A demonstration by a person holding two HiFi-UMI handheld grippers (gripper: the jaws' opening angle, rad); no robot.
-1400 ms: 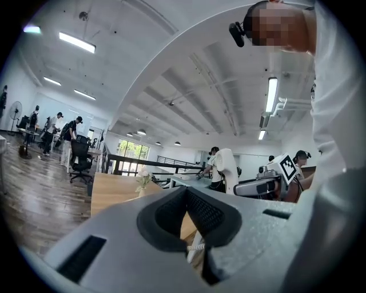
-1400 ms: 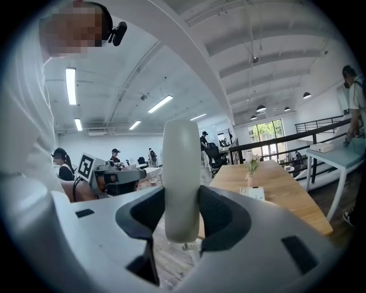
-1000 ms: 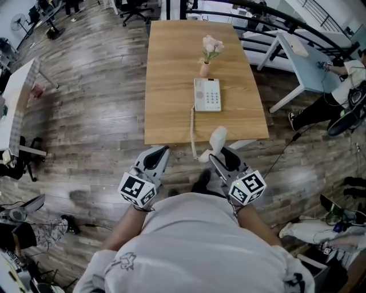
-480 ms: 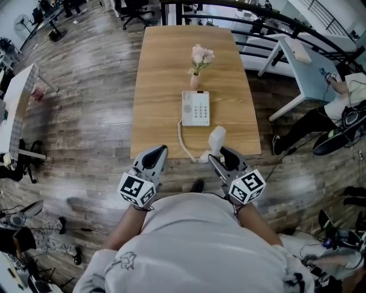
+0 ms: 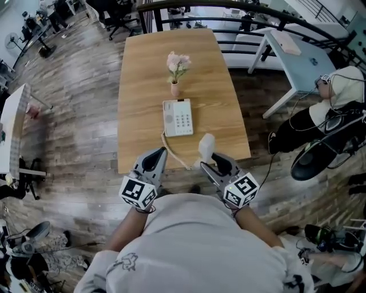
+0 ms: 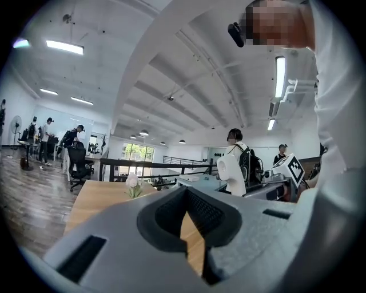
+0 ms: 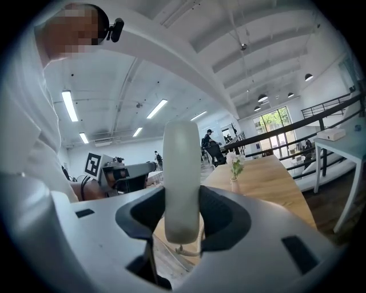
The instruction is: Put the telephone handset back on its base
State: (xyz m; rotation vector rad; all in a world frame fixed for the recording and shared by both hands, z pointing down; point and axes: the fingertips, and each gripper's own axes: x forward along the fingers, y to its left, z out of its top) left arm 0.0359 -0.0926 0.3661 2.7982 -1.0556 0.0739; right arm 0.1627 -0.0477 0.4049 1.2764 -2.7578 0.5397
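The white telephone base (image 5: 178, 117) lies on the wooden table (image 5: 143, 86), near its front half. A coiled cord (image 5: 171, 153) runs from the base over the table's front edge to the white handset (image 5: 206, 145). My right gripper (image 5: 213, 160) is shut on the handset, holding it upright just at the table's near edge, to the right of the base. In the right gripper view the handset (image 7: 182, 171) stands between the jaws of that gripper (image 7: 182, 214). My left gripper (image 5: 155, 160) is shut and holds nothing, just short of the table edge; the left gripper view shows its jaws (image 6: 186, 197) together.
A small vase of pink flowers (image 5: 176, 71) stands just behind the base. A white desk (image 5: 297, 54) and a seated person (image 5: 337, 97) are to the right of the table. A dark railing (image 5: 189, 6) and office chairs (image 5: 117, 17) lie beyond its far end.
The table and phone base have come closer and slid left in the head view. Both grippers kept their pose; the handset now reaches over the table's front edge.
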